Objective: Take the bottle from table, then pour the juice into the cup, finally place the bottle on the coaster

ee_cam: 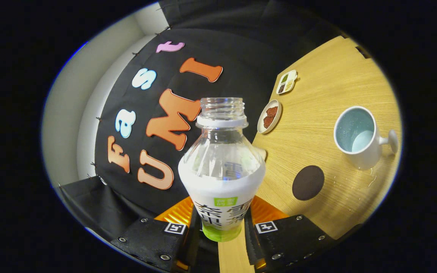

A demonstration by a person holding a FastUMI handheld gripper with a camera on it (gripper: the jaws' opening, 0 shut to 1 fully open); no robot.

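- Two fingers of the gripper [221, 227] are pressing on the uncapped bottle [221, 167], holding it between them by its lower body.
- The bottle is apparently tilting relative to the wooden table [328, 94].
- Beyond the fingers, the dark coaster [308, 182] is lying near the white cup [359, 137].
- Two small dishes [269, 116] of food are sitting at the table's far edge.

The gripper [221, 226] has two flat fingers [154, 237] studded with small round silver screws. Each finger carries a little black-and-white square marker [175, 228], one at 9 o'clock and one at 3 o'clock of its middle.
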